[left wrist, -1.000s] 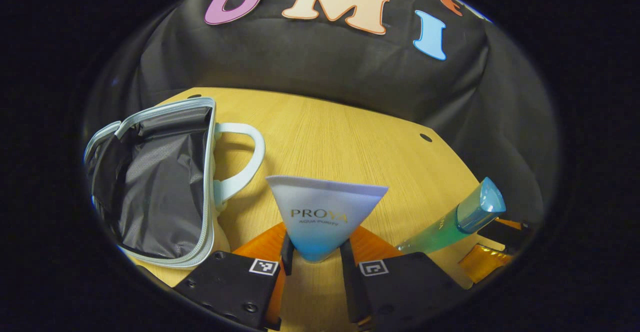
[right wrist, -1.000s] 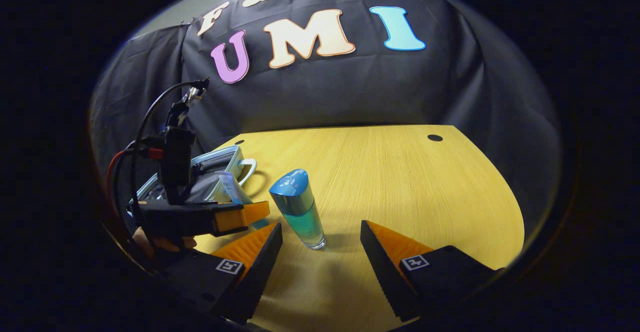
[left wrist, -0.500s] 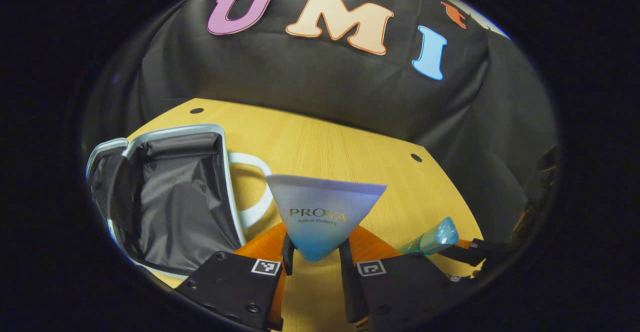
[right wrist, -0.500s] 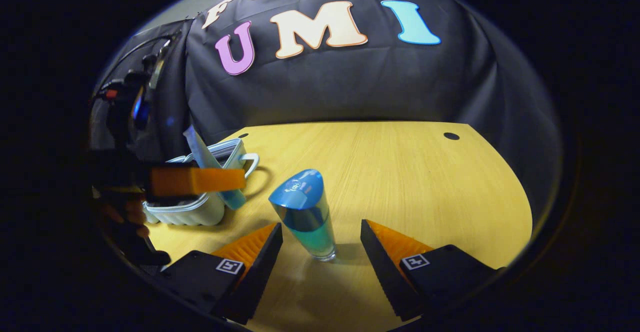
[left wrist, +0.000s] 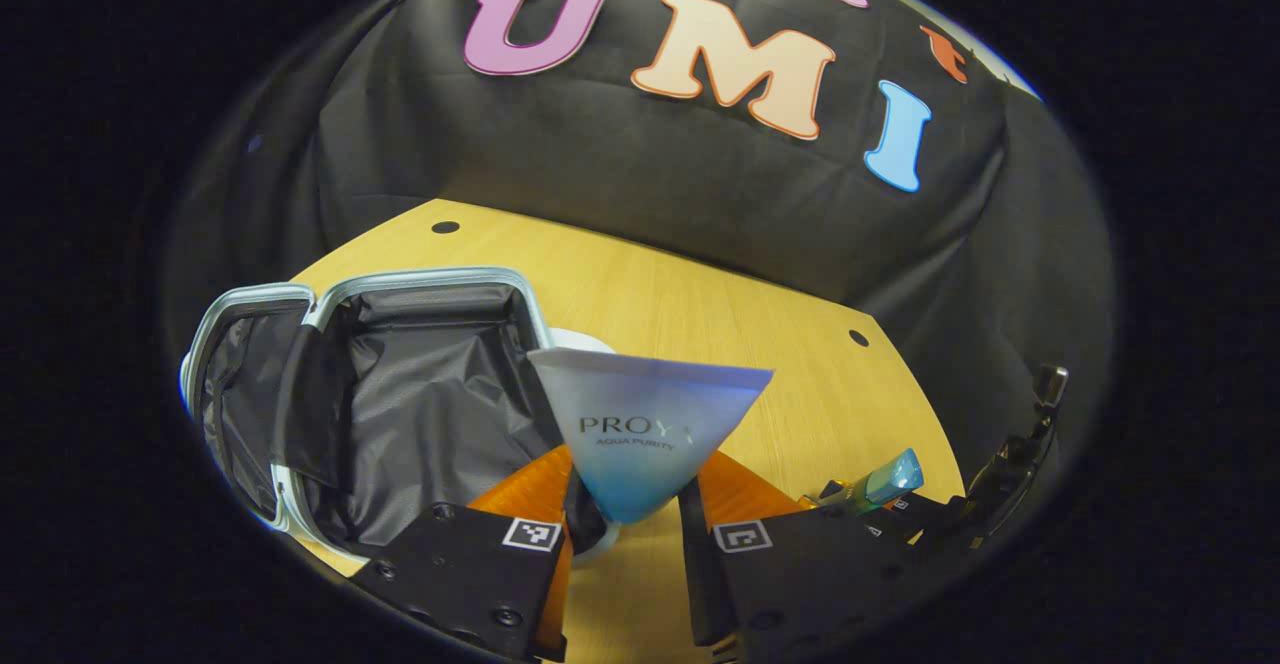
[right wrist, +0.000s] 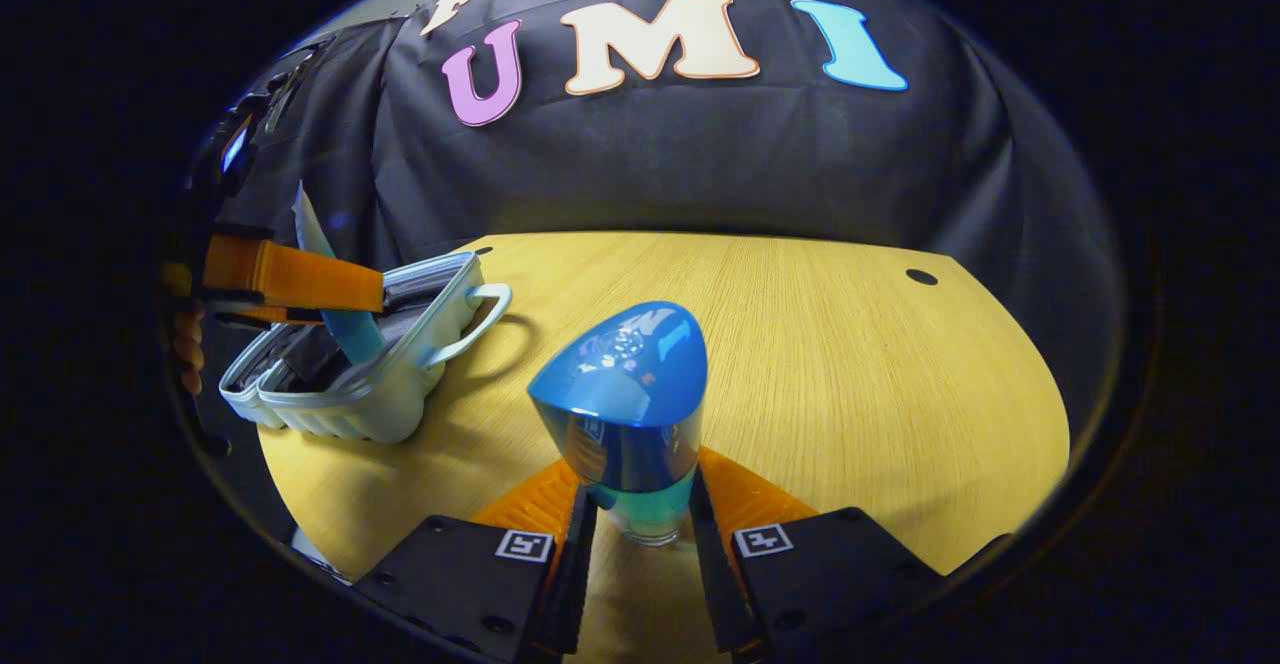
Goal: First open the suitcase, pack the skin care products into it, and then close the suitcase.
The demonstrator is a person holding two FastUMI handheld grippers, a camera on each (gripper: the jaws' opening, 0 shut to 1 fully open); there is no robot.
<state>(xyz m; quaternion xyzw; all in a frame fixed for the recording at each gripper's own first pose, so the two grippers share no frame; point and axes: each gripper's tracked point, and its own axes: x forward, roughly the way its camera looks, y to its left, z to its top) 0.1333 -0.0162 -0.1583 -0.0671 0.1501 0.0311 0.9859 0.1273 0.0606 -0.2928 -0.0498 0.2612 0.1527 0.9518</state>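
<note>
The suitcase (left wrist: 400, 394) lies open near the left edge of the table (right wrist: 800, 364), its dark lining bare; no product rests inside yet as far as the left gripper view shows. Your left gripper (left wrist: 625, 524) is clenched on the narrow end of the tube (left wrist: 640, 434), and over the last second it has carried the tube from beside the handle to above the open shell, so release can follow once the tube is lowered. Your right gripper (right wrist: 640, 544), wide open around the bottle (right wrist: 625, 414) a second ago, has now closed on its base near the front edge of the table. The bottle is ready to lift and follow the tube.
</note>
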